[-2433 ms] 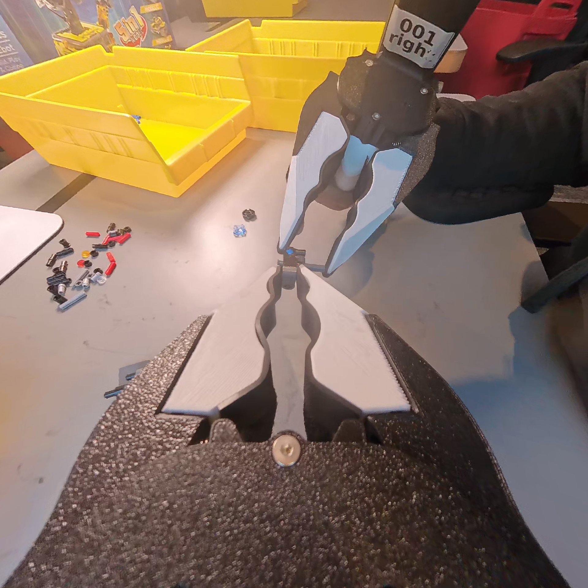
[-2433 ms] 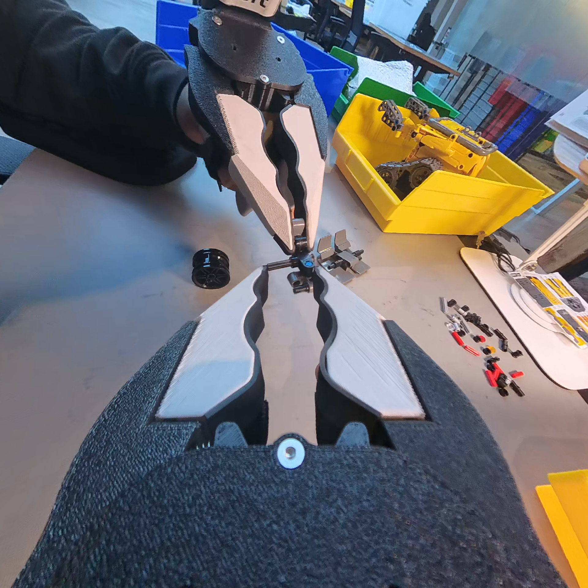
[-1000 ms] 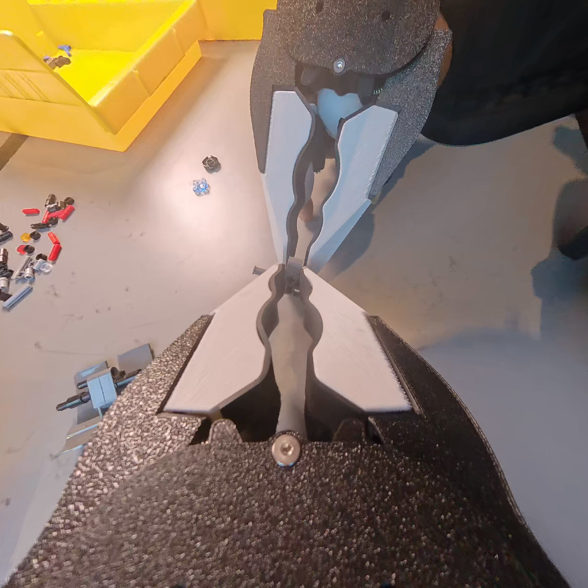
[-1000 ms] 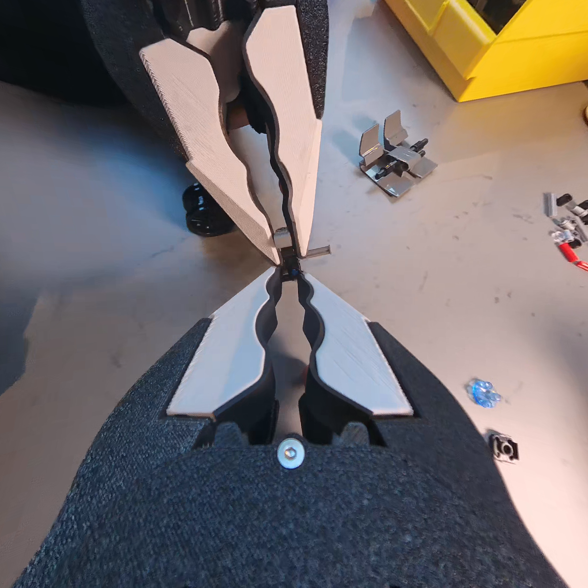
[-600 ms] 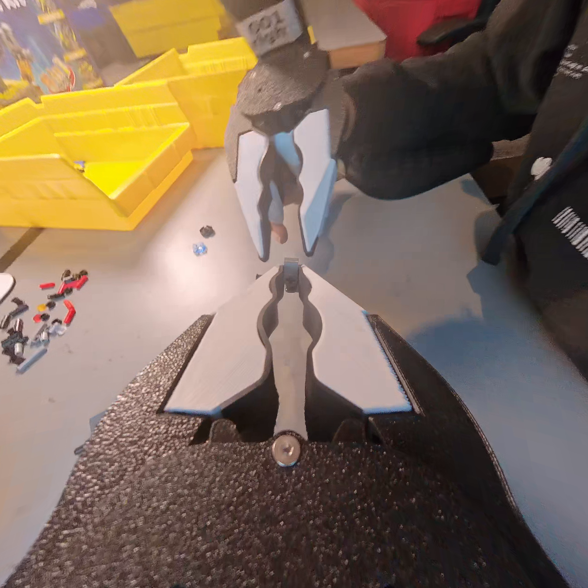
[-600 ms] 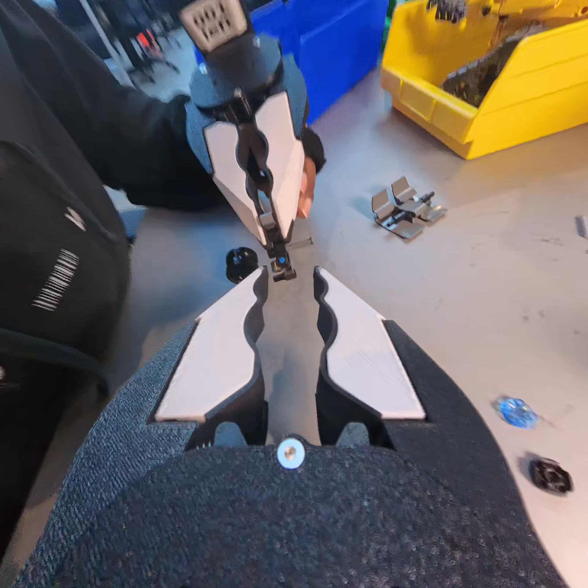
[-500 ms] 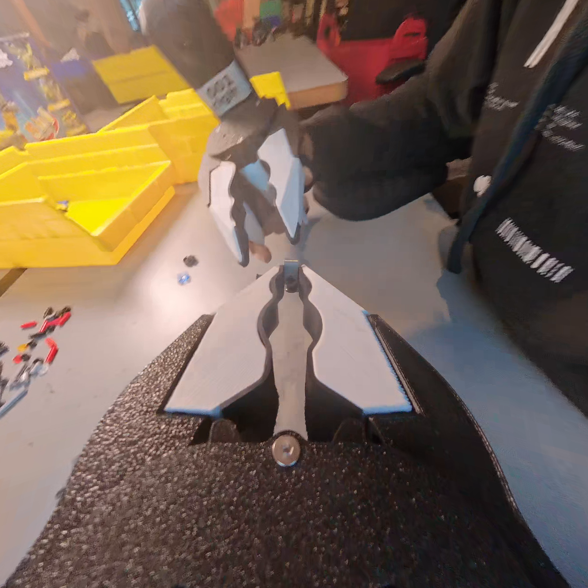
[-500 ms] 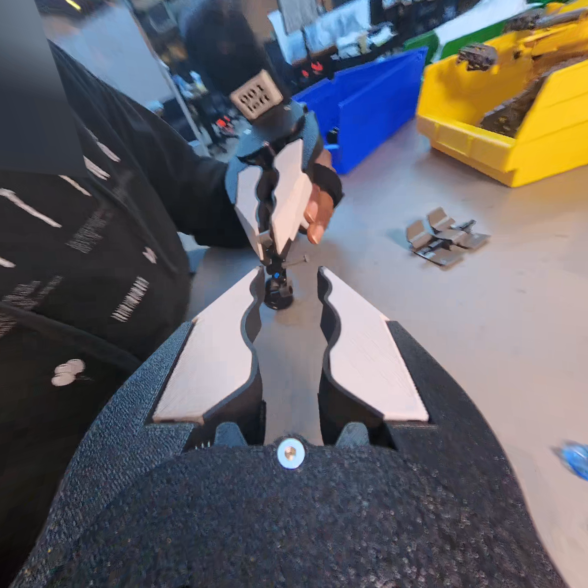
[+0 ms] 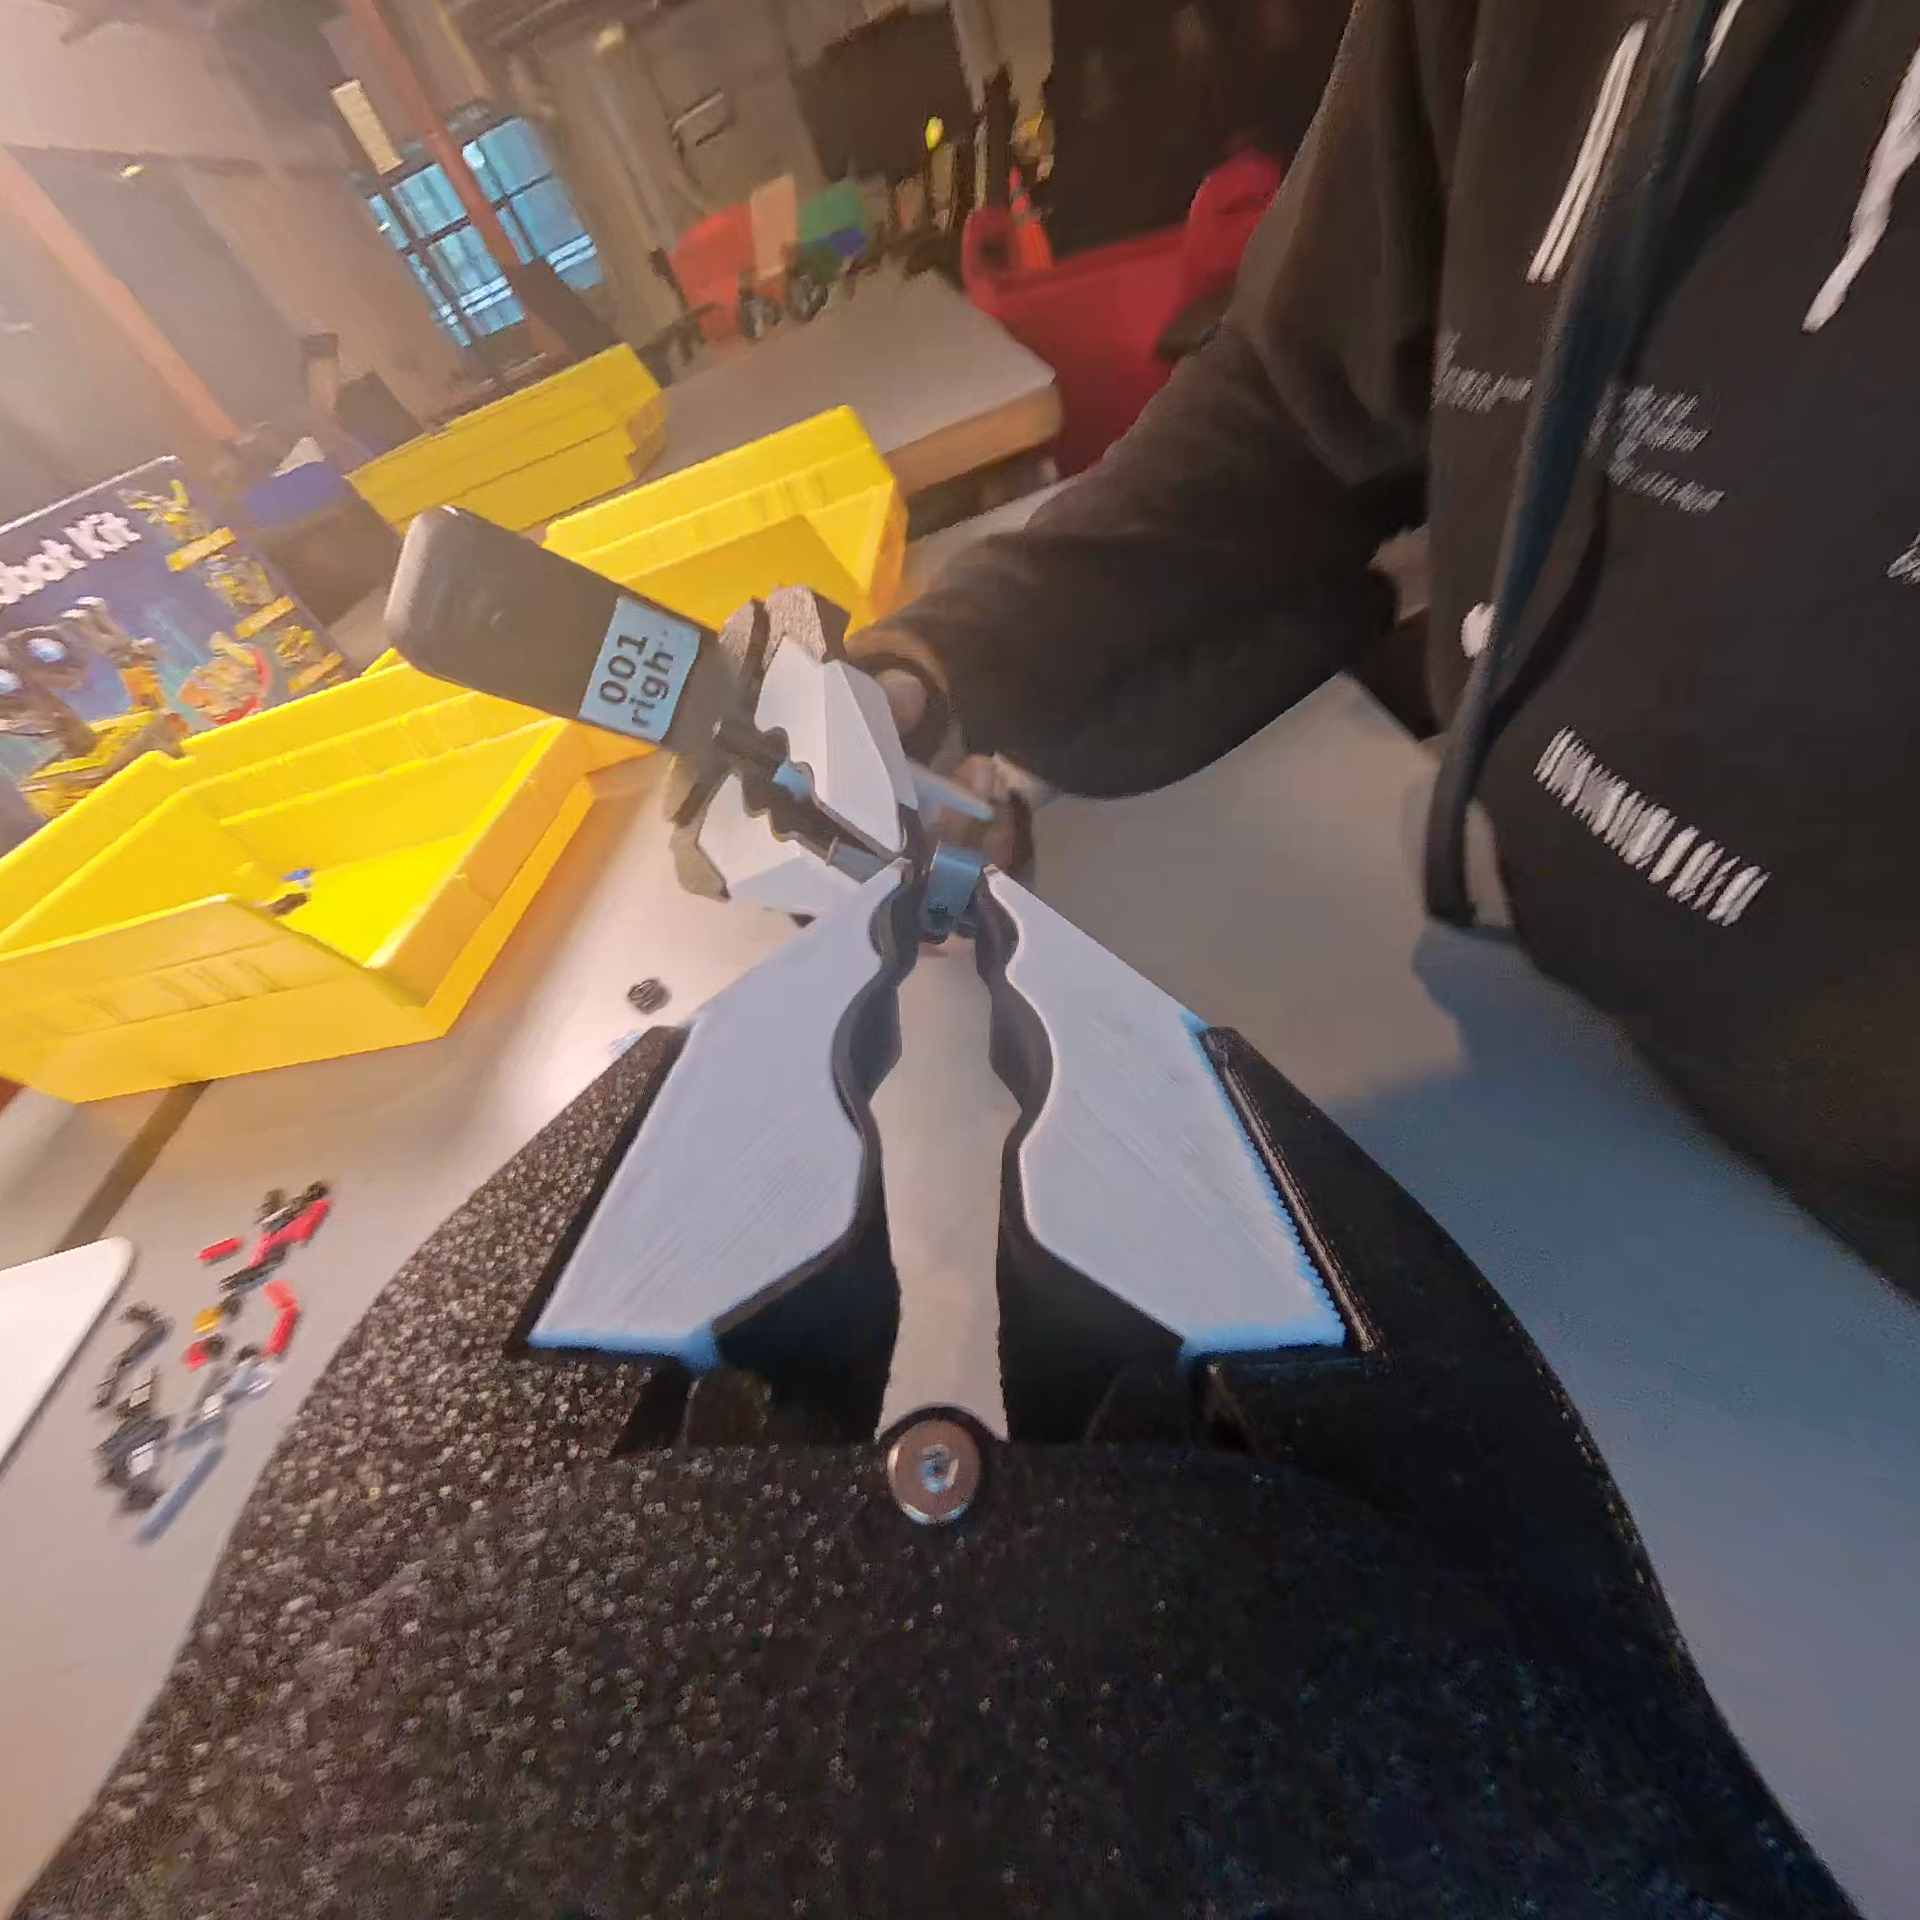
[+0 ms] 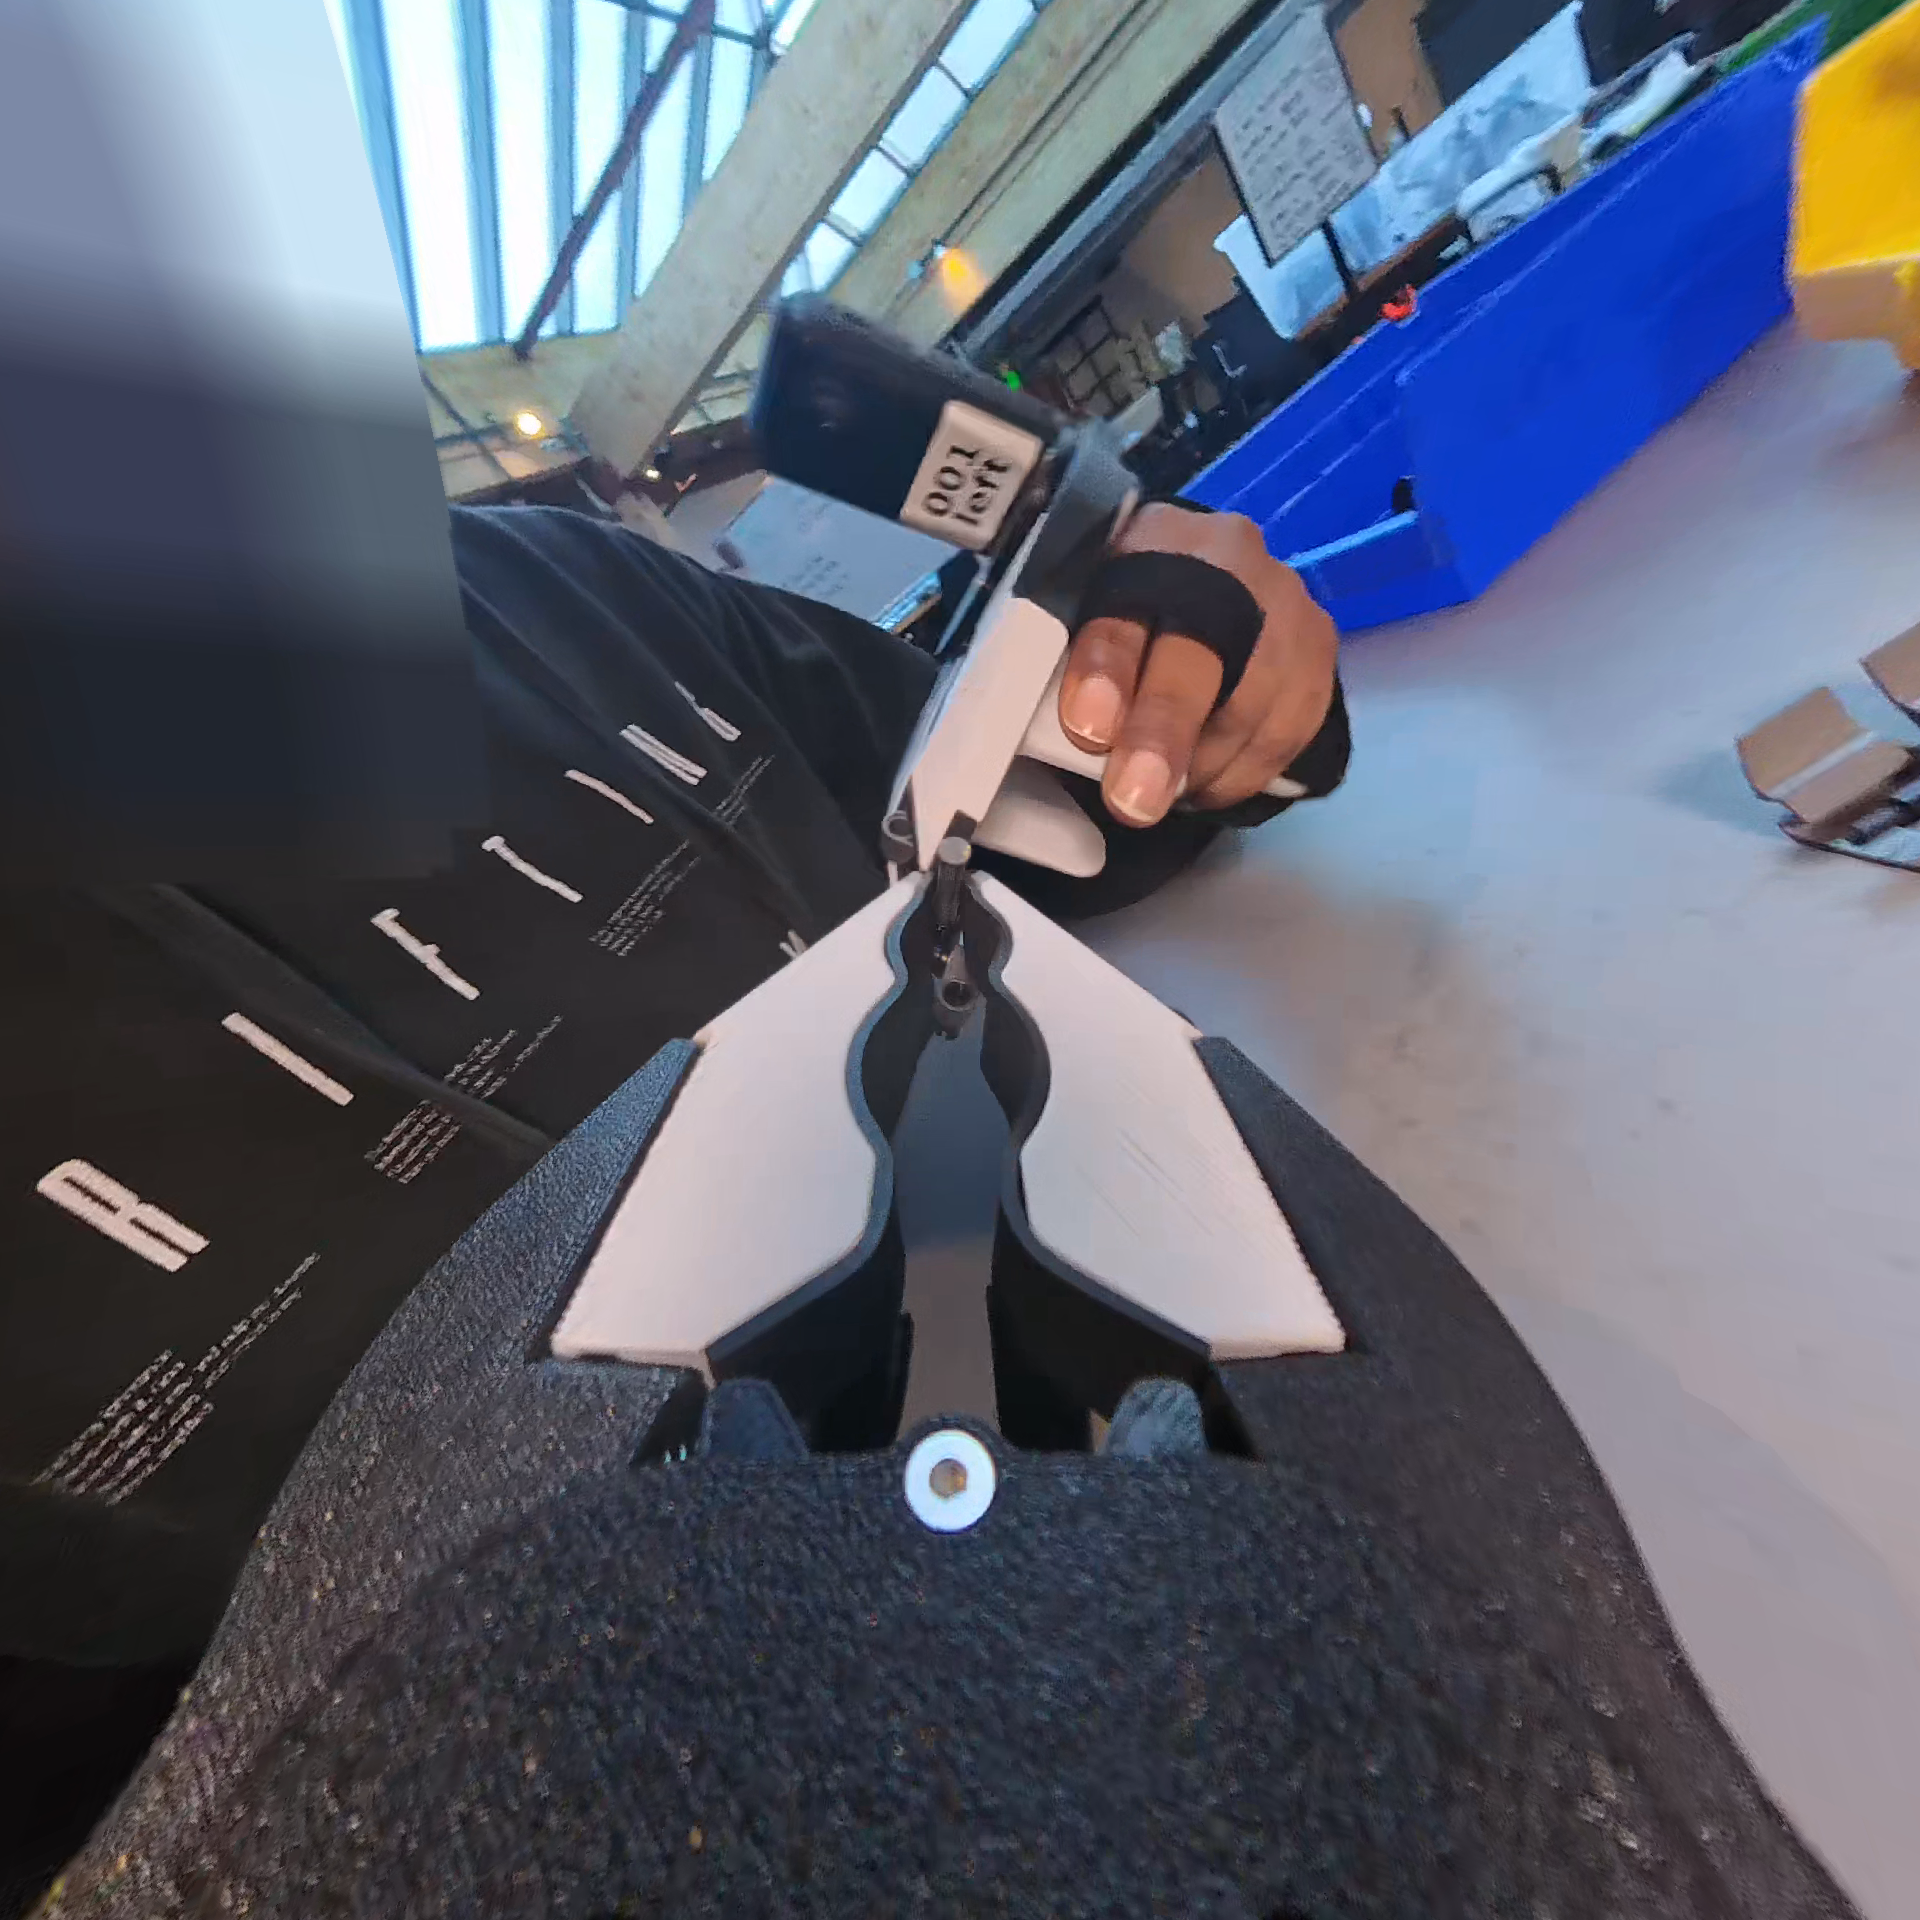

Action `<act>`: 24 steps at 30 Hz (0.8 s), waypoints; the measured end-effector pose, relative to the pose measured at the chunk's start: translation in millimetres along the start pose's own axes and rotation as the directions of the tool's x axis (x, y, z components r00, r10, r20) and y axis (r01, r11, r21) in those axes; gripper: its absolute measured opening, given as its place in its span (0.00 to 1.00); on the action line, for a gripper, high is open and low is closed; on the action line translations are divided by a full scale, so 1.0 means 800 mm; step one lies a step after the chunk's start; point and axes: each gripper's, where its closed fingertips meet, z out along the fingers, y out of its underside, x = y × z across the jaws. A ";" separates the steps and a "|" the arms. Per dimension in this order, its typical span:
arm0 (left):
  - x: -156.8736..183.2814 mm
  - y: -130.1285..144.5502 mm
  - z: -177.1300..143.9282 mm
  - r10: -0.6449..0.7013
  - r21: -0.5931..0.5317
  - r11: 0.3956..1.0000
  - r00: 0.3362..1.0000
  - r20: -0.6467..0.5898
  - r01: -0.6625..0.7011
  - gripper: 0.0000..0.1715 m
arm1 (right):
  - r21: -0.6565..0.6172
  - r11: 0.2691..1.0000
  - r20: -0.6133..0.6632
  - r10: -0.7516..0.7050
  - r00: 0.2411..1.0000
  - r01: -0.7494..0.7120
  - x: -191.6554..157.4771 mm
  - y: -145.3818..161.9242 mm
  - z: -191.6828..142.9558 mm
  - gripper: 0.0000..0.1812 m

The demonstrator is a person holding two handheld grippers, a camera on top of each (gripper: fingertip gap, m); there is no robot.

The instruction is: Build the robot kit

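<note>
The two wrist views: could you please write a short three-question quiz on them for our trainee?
1. True or false: the left claw is open and empty.
2. Multiple choice: in the left wrist view, what colour is the nearest bin on the table? A blue, B yellow, C green.
3. Short answer: in the right wrist view, what does the right claw grip?

Key
1. False: it is shut on a small grey piece.
2. B.
3. A small black piece, held between its tips.
</note>
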 end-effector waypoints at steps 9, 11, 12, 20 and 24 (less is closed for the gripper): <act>-0.049 0.056 0.012 0.324 -0.251 0.927 0.934 0.152 -0.281 0.05 | -0.062 0.998 -0.266 -0.048 0.963 0.032 0.062 -0.009 -0.032 0.03; -0.057 0.065 0.014 0.382 -0.291 0.898 0.913 0.141 -0.330 0.04 | -0.076 0.996 -0.287 -0.064 0.956 0.044 0.073 -0.010 -0.038 0.02; -0.059 0.070 0.015 0.406 -0.308 0.883 0.905 0.128 -0.353 0.04 | -0.084 0.996 -0.297 -0.066 0.953 0.043 0.078 -0.010 -0.040 0.02; -0.023 0.111 0.043 0.458 -0.348 0.824 0.887 -0.055 -0.447 0.04 | 0.009 0.990 -0.456 -0.118 0.882 0.138 0.102 -0.065 -0.082 0.02; -0.080 0.096 0.022 0.385 -0.350 0.878 0.916 0.108 -0.327 0.04 | -0.028 0.989 -0.478 -0.140 0.867 0.144 0.104 -0.048 -0.072 0.02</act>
